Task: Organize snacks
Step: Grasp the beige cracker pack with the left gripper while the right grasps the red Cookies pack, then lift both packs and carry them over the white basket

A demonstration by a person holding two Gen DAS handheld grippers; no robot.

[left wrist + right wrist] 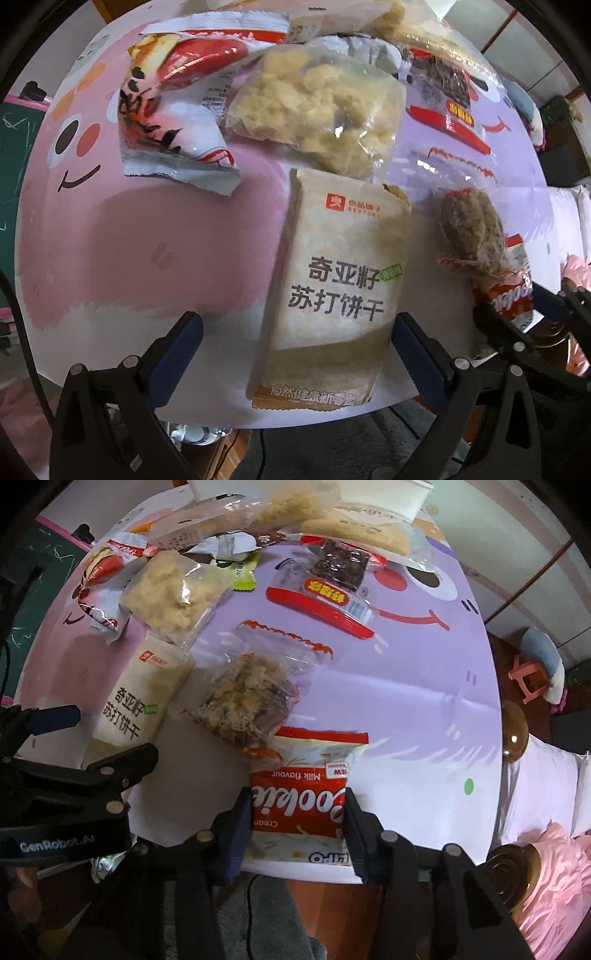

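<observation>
Snacks for sorting lie scattered across the table (424, 686): the right gripper (297, 825) has its jaws pressed on both sides of the cookie packet (306, 801) at the near edge, and the left gripper (299, 343), jaws wide, straddles the beige cracker packet (332, 288) without touching it. Recommended handling: close the left jaws squarely across the packet's width before lifting, and raise both clear of the neighbouring clear-wrapped cake (247, 701).

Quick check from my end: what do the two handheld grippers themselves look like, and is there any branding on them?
Both the left gripper and the right gripper are black, angular linkage frames dotted with round silver pivot pins, and their jaws end in flat dark blue pads. White "GenRobot.AI" lettering marks the left gripper's body in the right wrist view. No sleeves show.
</observation>
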